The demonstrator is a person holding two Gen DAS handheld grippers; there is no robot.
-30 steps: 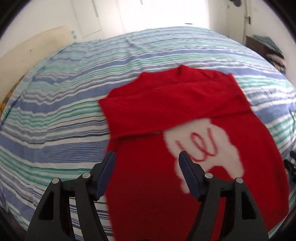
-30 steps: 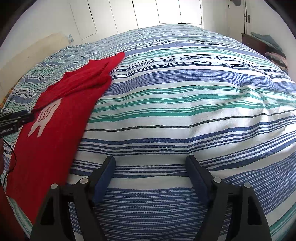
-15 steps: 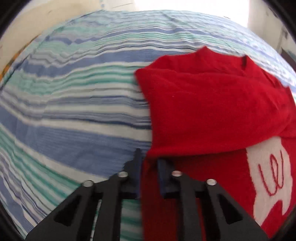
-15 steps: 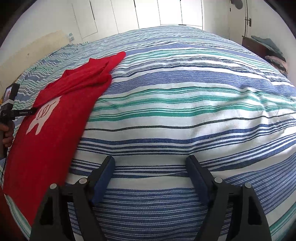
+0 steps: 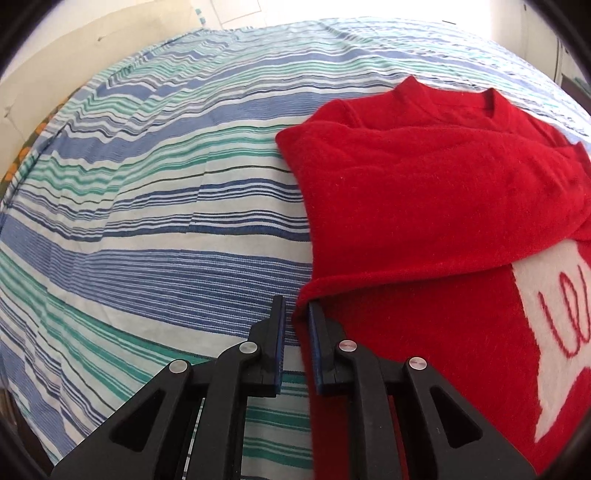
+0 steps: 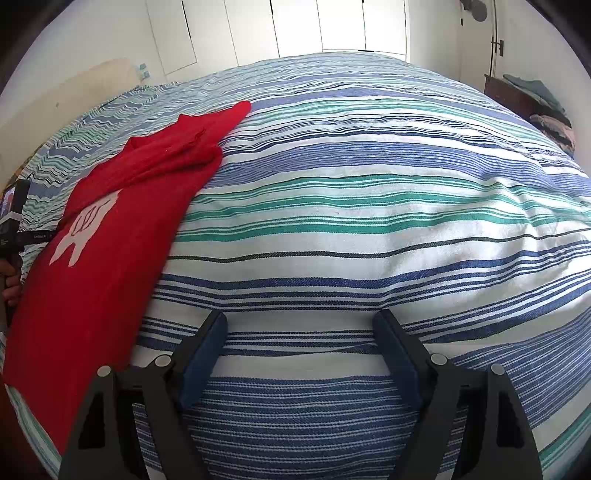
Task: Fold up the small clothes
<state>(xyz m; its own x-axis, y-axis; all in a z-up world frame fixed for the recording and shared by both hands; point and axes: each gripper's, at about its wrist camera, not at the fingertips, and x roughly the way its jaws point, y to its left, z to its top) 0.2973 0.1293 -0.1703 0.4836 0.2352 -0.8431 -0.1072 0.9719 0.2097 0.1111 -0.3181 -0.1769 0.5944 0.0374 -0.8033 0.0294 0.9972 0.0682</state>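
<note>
- Striped in blue, green and white, the bed cover [image 6: 369, 229] is filling both views, with white cupboard doors [image 6: 295, 26] standing behind it.
- My red sweater [image 5: 424, 229] is lying flat on the bed, on its left part as the right wrist view shows it, white motif [image 5: 550, 317] facing up.
- One sleeve is already lying folded across the chest, so I am judging the first fold done; the body is lying unfolded below it.
- My left claw [image 5: 295, 328] is pinching the sweater's left edge, just under the folded sleeve: its jaws have just been closing, and red knit is sitting between the pads.
- My right claw [image 6: 299, 354] is hanging spread wide over bare cover, well apart from the sweater, gripping nothing.
- I am reckoning the side folds and the final halving are left to do.
- No basket or box is showing; a dark piece of furniture [image 6: 513, 96] at the far right is carrying a heap of other clothes [image 6: 543, 99], too small to sort.
</note>
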